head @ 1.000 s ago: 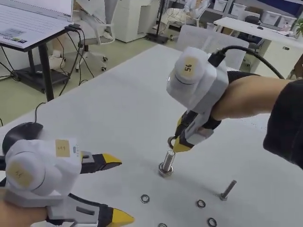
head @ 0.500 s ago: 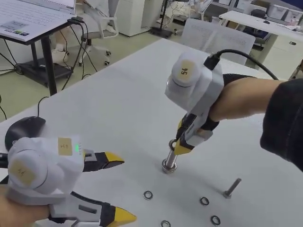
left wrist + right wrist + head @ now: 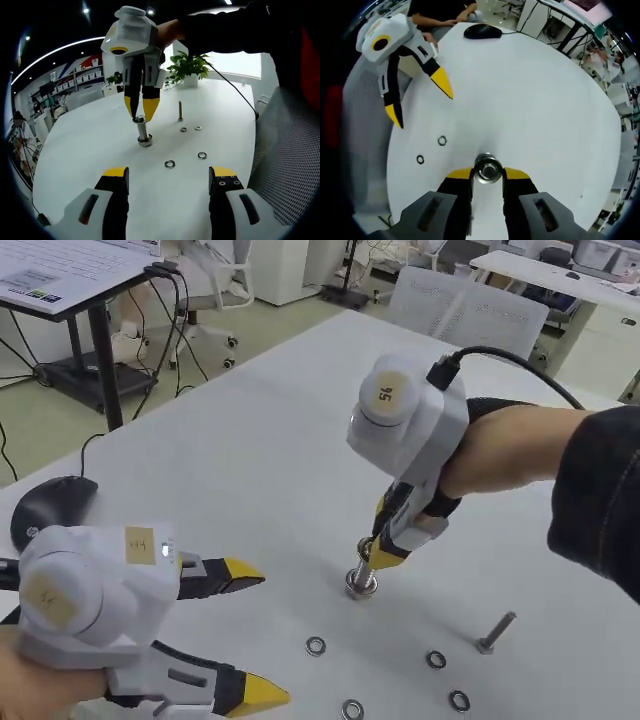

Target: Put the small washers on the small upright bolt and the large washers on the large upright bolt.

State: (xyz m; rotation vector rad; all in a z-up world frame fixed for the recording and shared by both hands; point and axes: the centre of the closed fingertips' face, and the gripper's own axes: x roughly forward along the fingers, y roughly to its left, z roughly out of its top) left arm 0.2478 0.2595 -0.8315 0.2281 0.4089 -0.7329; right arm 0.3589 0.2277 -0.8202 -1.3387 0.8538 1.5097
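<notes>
Nearest, at the lower left of the head view, the left gripper (image 3: 250, 632) had stayed where it was through the last second. Its yellow-tipped jaws were spread wide and held nothing.

Just beyond it, along the bottom edge, four loose washers (image 3: 316, 645) lay flat on the white table (image 3: 250, 470) in the same scatter as before, so none of them had been fetched.

The change was at the middle of the frame. A second earlier the right gripper (image 3: 372, 555) had hung with its tips just above the top of the large bolt (image 3: 361, 582). It had since come down along the bolt, so that less thread showed beneath the tips. Its jaws stood narrow, pinched on a washer (image 3: 487, 169). In the right gripper view the ring sat squarely over the bolt's end, at the lower centre between the two yellow tips. Whether the ring had already passed over the thread could not be told.

I judged the washer to be lined up and ready for release, which would have let it drop down the shank.

To the right, the small bolt (image 3: 497, 631) stood bare, well apart from the large one. That half of the task looked unstarted.
</notes>
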